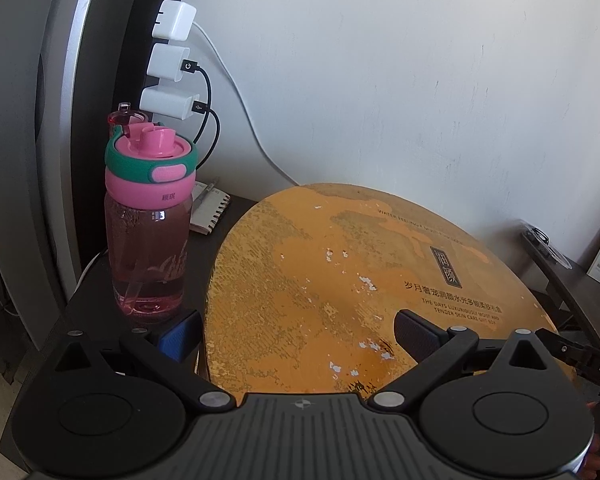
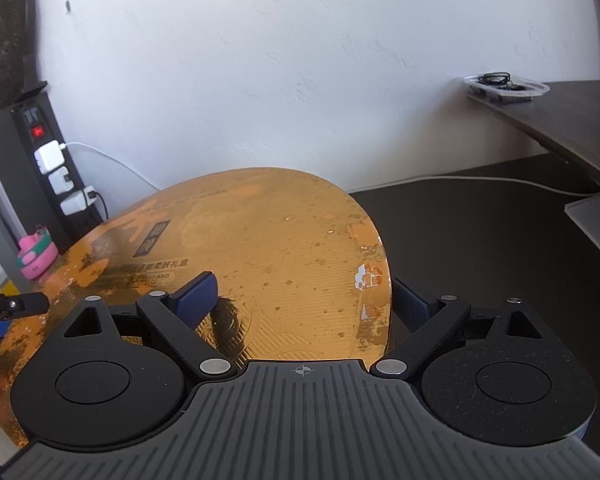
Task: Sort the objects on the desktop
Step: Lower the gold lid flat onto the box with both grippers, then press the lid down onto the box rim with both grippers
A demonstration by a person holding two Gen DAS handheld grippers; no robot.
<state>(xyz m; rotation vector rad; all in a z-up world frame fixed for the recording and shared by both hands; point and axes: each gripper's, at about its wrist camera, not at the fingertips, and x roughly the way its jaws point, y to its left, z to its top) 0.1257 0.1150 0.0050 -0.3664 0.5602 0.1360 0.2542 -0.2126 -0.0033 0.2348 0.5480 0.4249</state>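
Note:
A large round orange gift box (image 1: pixel 340 272) with worn print lies on the dark desk (image 2: pixel 468 240) and fills the middle of both views. My left gripper (image 1: pixel 296 328) is open and straddles the box's left edge: one blue pad (image 1: pixel 180 340) sits outside the box wall, the other finger (image 1: pixel 416 332) lies over the top. My right gripper (image 2: pixel 304 288) is also open and straddles the right edge of the box (image 2: pixel 268 248), one finger (image 2: pixel 196 296) over the top and the other (image 2: pixel 410 306) past the rim. Each gripper shows at the edge of the other's view.
A pink water bottle (image 1: pixel 148 232) stands left of the box, close to the left finger. Behind it rise a black power strip with white chargers (image 1: pixel 172 60) and a spiral notebook (image 1: pixel 210 208). A raised shelf (image 2: pixel 572 120) at the right carries a clear tray of cables (image 2: pixel 504 88).

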